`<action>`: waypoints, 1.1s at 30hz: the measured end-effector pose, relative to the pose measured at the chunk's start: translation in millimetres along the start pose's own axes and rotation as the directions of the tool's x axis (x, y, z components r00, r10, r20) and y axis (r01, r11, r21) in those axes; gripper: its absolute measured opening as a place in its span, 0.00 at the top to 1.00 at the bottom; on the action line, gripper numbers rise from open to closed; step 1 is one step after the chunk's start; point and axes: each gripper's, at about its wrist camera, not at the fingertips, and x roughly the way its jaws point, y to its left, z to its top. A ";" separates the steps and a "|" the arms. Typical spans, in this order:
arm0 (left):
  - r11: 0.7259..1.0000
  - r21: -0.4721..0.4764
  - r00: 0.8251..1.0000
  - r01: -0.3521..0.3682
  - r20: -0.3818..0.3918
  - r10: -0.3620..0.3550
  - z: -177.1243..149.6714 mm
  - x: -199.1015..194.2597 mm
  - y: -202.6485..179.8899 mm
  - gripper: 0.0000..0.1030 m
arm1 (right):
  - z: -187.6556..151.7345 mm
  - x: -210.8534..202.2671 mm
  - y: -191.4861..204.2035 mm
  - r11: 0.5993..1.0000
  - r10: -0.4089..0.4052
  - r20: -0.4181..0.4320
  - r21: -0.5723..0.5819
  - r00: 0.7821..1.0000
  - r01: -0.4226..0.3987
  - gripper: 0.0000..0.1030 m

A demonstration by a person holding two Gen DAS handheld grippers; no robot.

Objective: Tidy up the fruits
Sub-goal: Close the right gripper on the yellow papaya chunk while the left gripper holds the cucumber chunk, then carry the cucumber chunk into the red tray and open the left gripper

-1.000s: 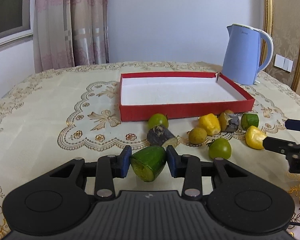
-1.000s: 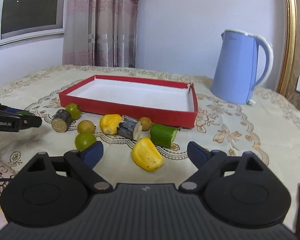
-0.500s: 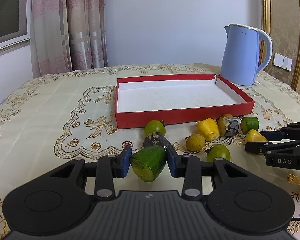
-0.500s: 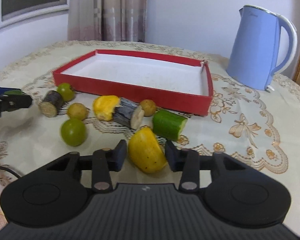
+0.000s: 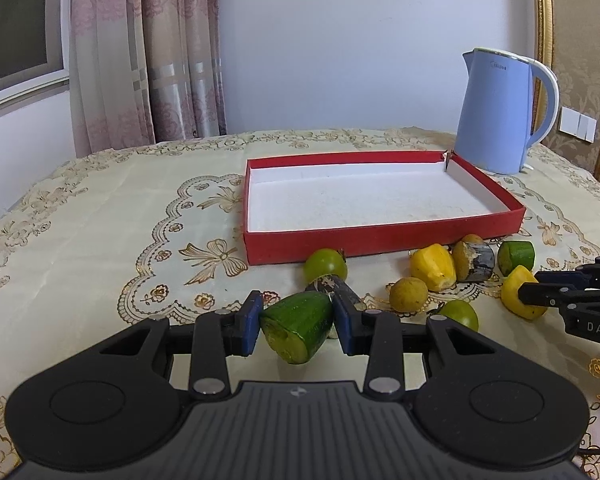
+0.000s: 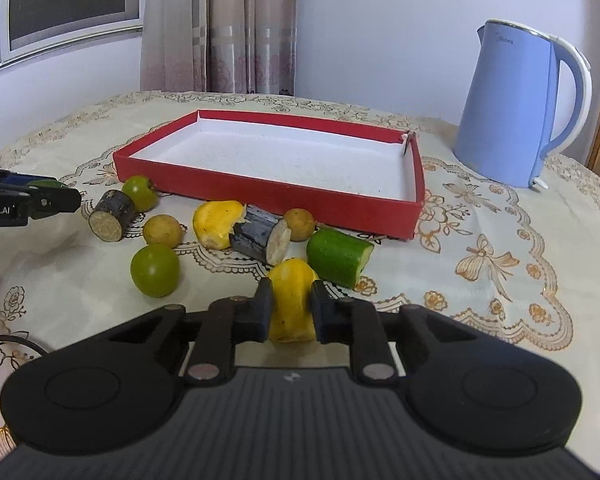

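Observation:
My left gripper [image 5: 296,322] is shut on a green cucumber piece [image 5: 298,326] and holds it above the cloth, in front of the red tray [image 5: 380,236]. My right gripper [image 6: 291,310] is shut on a yellow fruit piece [image 6: 292,306]; it also shows in the left wrist view [image 5: 520,298]. The red tray [image 6: 268,196] has a white floor with nothing in it. In front of it lie two green round fruits [image 6: 155,265], two small yellow round fruits [image 6: 163,231], two dark sugarcane chunks [image 6: 262,235], another yellow piece [image 6: 214,224] and a second cucumber piece [image 6: 338,258].
A blue electric kettle [image 6: 516,108] stands behind the tray's right end. The table carries a cream embroidered cloth [image 5: 100,232]. Curtains and a window are behind it. The left gripper's tip [image 6: 52,200] reaches in at the left of the right wrist view.
My right gripper closed on the yellow piece and lifted it slightly. My left gripper rose and moved back with the cucumber piece still in it.

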 end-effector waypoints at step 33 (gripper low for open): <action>0.999 0.040 0.999 -0.031 0.037 0.030 25.5 4.7 -10.1 0.64 | -3.1 -17.5 1.9 0.998 0.041 0.024 -0.050 0.999 -0.040 0.69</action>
